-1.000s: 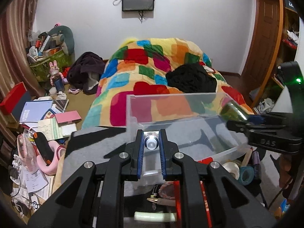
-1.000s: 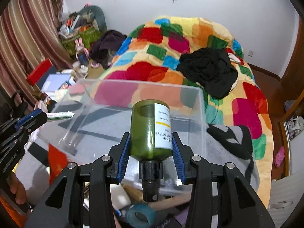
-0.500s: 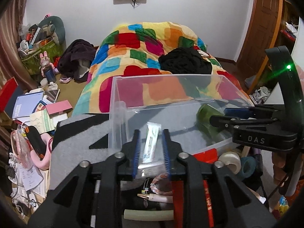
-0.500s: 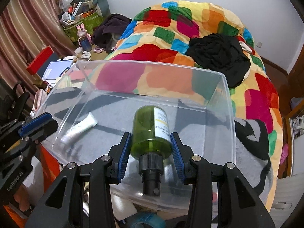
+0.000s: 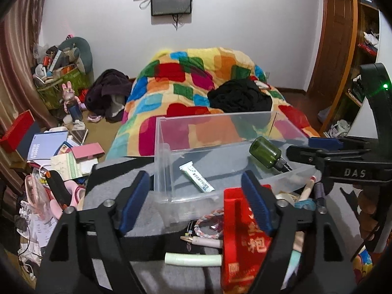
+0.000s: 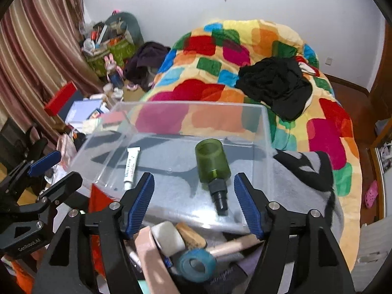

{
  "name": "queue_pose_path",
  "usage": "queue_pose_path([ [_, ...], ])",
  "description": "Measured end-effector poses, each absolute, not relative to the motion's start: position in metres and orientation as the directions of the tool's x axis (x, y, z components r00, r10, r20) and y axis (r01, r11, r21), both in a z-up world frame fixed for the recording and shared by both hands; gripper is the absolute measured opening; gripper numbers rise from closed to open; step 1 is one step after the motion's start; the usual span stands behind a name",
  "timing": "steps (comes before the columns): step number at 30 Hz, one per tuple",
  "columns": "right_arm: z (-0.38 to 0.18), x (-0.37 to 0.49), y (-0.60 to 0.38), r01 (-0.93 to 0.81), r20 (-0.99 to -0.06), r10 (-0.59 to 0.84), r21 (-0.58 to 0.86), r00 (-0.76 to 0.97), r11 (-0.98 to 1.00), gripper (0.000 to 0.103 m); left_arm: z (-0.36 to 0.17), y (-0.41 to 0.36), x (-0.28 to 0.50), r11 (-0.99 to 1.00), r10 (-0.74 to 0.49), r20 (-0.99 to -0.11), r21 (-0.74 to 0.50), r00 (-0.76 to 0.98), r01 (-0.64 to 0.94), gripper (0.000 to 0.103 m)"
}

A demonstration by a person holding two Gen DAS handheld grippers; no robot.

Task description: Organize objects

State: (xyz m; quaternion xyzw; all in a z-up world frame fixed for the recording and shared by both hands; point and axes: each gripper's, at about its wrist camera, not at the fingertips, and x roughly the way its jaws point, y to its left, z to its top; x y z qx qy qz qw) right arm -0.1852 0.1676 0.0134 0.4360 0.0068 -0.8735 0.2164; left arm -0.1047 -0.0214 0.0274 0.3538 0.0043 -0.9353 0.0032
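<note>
A clear plastic bin (image 5: pixel 161 152) (image 6: pixel 265 132) sits on a grey blanket. A white tube (image 5: pixel 197 177) (image 6: pixel 131 164) lies on its floor at the left. A green bottle with a black cap (image 6: pixel 213 166) (image 5: pixel 265 152) lies on its side at the right. My left gripper (image 5: pixel 196 203) is open and empty at the bin's near edge. My right gripper (image 6: pixel 193 201) is open and empty just behind the bottle. Each gripper shows in the other's view, the left one (image 6: pixel 44 169) and the right one (image 5: pixel 325 147).
Loose items lie in front of the bin: a red packet (image 5: pixel 247 242), a braided cord (image 5: pixel 208 223), a pale green tube (image 5: pixel 193 259), a blue tape roll (image 6: pixel 197 264), a white block (image 6: pixel 169 237). A colourful quilt (image 6: pixel 220 73) lies behind. Clutter covers the floor on the left (image 5: pixel 49 152).
Both grippers opened and drew back. The left one let go of the white tube and the right one let go of the green bottle; both now lie in the bin.
</note>
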Motion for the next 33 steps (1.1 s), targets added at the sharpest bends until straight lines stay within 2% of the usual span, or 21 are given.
queue_pose_path([
  [1,0.016,-0.18,0.172,0.378,-0.756,-0.365,0.169,-0.543,-0.91,0.07,0.029,-0.02,-0.1,-1.0,-0.003,-0.656,-0.004,-0.755,0.008,0.091],
  [4,0.024,-0.164,0.183,0.356,-0.732,-0.336,0.136,-0.592,-0.925,0.076,0.03,-0.017,-0.088,-1.0,0.001,-0.646,-0.004,-0.763,0.002,0.096],
  [10,0.017,-0.142,0.206,0.295,-0.727,-0.289,0.123,-0.623,-0.947,0.079,0.009,-0.006,-0.076,-1.0,0.028,-0.693,-0.013,-0.72,-0.025,0.097],
  [23,-0.051,-0.127,0.232,0.167,-0.822,-0.243,0.182,-0.515,-0.969,0.078,-0.047,0.019,-0.059,-0.998,0.045,-0.792,-0.014,-0.609,-0.057,0.097],
  [25,-0.053,-0.123,0.236,0.159,-0.819,-0.246,0.19,-0.519,-0.969,0.077,-0.05,0.017,-0.058,-0.999,0.048,-0.796,-0.025,-0.604,-0.046,0.097],
  [28,-0.052,-0.118,0.243,0.15,-0.813,-0.244,0.193,-0.528,-0.97,0.066,-0.053,0.014,-0.055,-0.999,0.051,-0.795,-0.04,-0.605,-0.032,0.095],
  [29,-0.052,-0.117,0.245,0.148,-0.814,-0.239,0.188,-0.529,-0.971,0.06,-0.054,0.013,-0.055,-0.999,0.054,-0.793,-0.045,-0.606,-0.03,0.093],
  [30,-0.052,-0.116,0.246,0.147,-0.816,-0.234,0.184,-0.528,-0.972,0.054,-0.055,0.013,-0.054,-0.998,0.056,-0.792,-0.048,-0.607,-0.03,0.086],
  [31,-0.053,-0.116,0.247,0.146,-0.818,-0.231,0.18,-0.527,-0.973,0.053,-0.056,0.013,-0.053,-0.998,0.057,-0.793,-0.049,-0.606,-0.03,0.08],
  [33,-0.055,-0.114,0.246,0.144,-0.821,-0.227,0.177,-0.525,-0.974,0.051,-0.056,0.014,-0.054,-0.999,0.053,-0.793,-0.046,-0.607,-0.027,0.074],
])
